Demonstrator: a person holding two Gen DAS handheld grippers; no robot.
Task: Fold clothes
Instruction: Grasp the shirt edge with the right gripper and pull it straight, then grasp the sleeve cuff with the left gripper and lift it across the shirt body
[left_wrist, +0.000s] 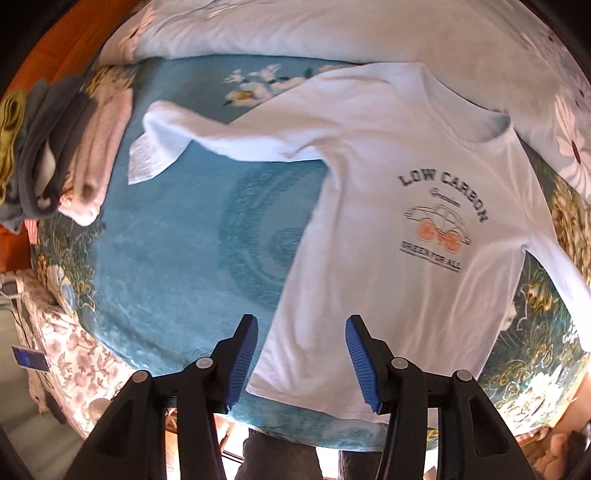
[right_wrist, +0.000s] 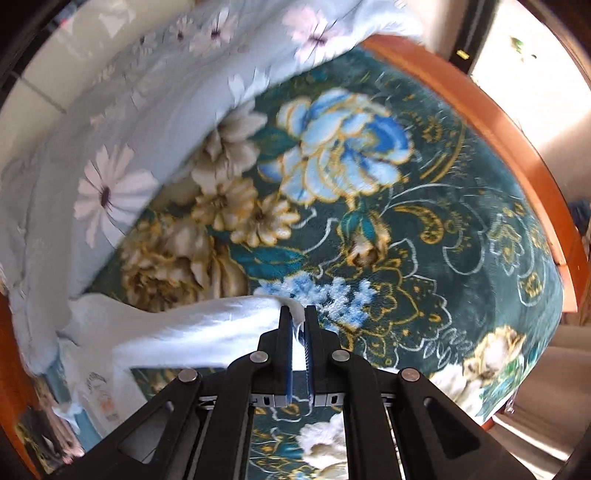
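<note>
A white long-sleeve shirt (left_wrist: 388, 229) with a "LOW CARBON" car print lies face up on the teal floral blanket (left_wrist: 177, 236). One sleeve (left_wrist: 207, 136) stretches out to the left. My left gripper (left_wrist: 301, 332) is open and empty, held above the shirt's bottom hem. My right gripper (right_wrist: 298, 314) is shut on the end of the shirt's other sleeve (right_wrist: 207, 325), which runs off to the left just above the blanket (right_wrist: 424, 229). The shirt's body and print (right_wrist: 99, 398) show at the lower left of the right wrist view.
A stack of folded clothes (left_wrist: 62, 155), grey, pink and yellow-green, sits at the blanket's left end. A pale daisy-print quilt (left_wrist: 332, 29) is bunched along the far side and also shows in the right wrist view (right_wrist: 122, 122). An orange wooden bed frame (right_wrist: 517, 140) borders the blanket.
</note>
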